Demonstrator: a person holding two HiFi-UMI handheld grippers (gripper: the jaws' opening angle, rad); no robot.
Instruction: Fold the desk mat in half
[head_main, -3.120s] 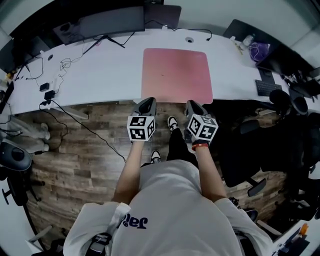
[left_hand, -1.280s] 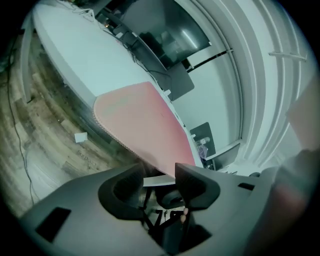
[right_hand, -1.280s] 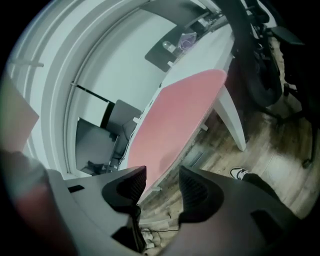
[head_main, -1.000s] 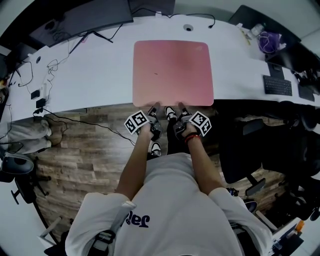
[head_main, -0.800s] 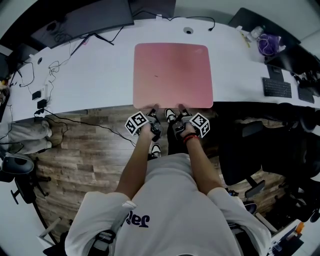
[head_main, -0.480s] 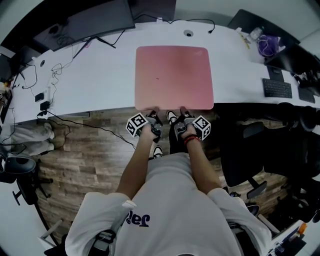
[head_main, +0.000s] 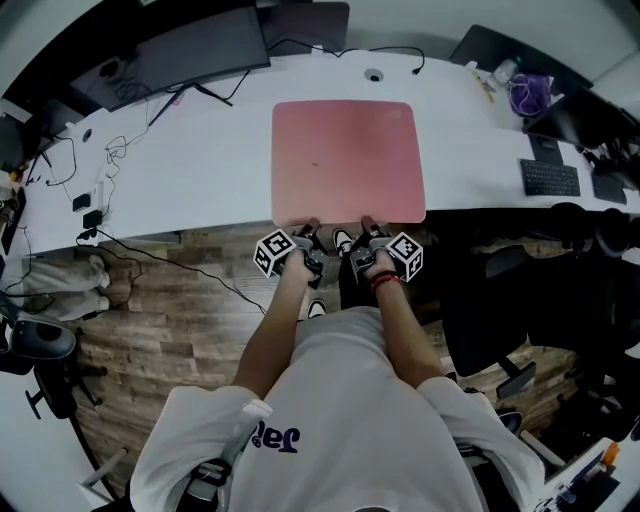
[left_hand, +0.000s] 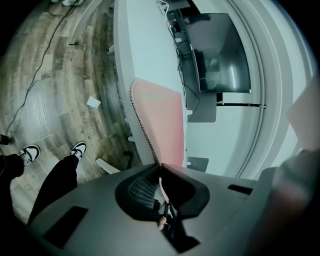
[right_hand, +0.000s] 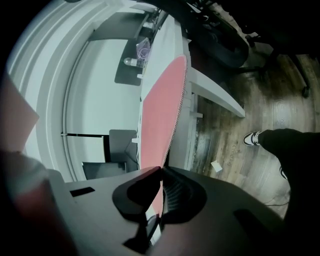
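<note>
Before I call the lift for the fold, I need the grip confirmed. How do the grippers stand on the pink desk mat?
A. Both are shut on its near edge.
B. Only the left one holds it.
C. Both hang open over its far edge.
A: both gripper views show the jaws, which have just been closing, pinched on the near edge of the desk mat, left gripper and right gripper alike.

Desk mat matt pink, stitched edge; desk smooth white; floor wood-plank

Pink desk mat (dark-stitched edge) ahead of my left claw, on white tabletop; brown wood-grain floor beneath it.
</note>
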